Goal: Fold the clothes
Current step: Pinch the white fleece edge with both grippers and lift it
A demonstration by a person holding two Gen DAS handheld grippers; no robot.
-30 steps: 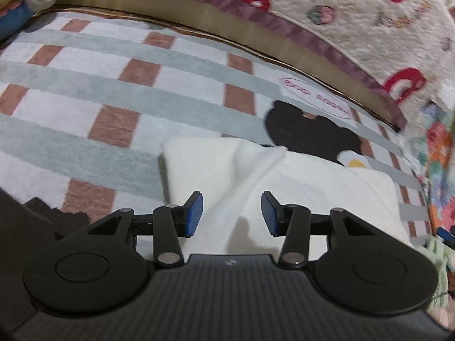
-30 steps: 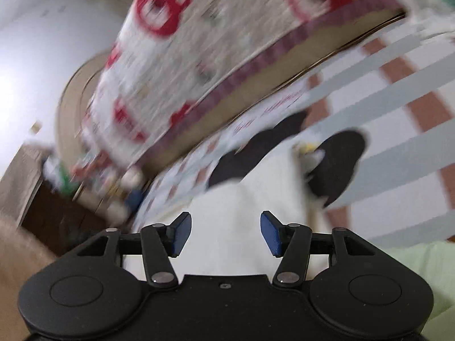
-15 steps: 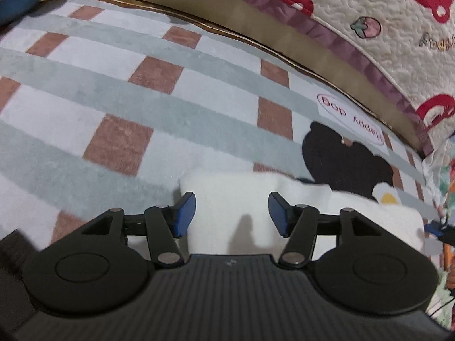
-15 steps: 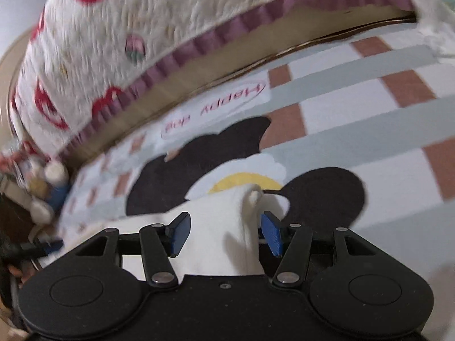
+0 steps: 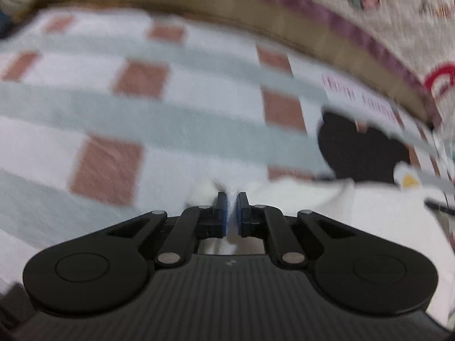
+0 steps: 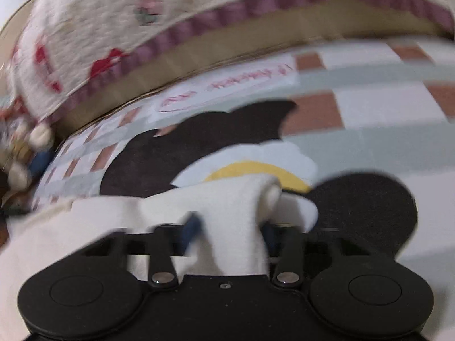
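1. The left gripper (image 5: 232, 213), black with blue pads, has its jaws drawn together on a thin pinch of the white fleece garment (image 5: 355, 221); only a sliver of white cloth shows between the pads.
2. In the left wrist view the garment lies on the checked rug with grey stripes and brown squares (image 5: 119, 119), spreading from the pinched corner rightwards, its far edge just in front of the black round-eared cartoon figure printed on the rug (image 5: 361, 153).
3. Beyond the rug runs the tan side of a bed base (image 5: 256, 11), with a cream quilted cover with red prints and a purple border (image 5: 398, 8) hanging above it.
4. The right gripper (image 6: 230, 233) has a thick raised fold of the same garment (image 6: 233, 199) between its blue pads; the pads are blurred and well apart, and they seem to press on the cloth, though I cannot tell for sure that they grip it.
5. In the right wrist view the garment's bunched corner stands up over the figure's white and yellow patch (image 6: 256, 167), with the rest of the cloth trailing to the left over the rug.
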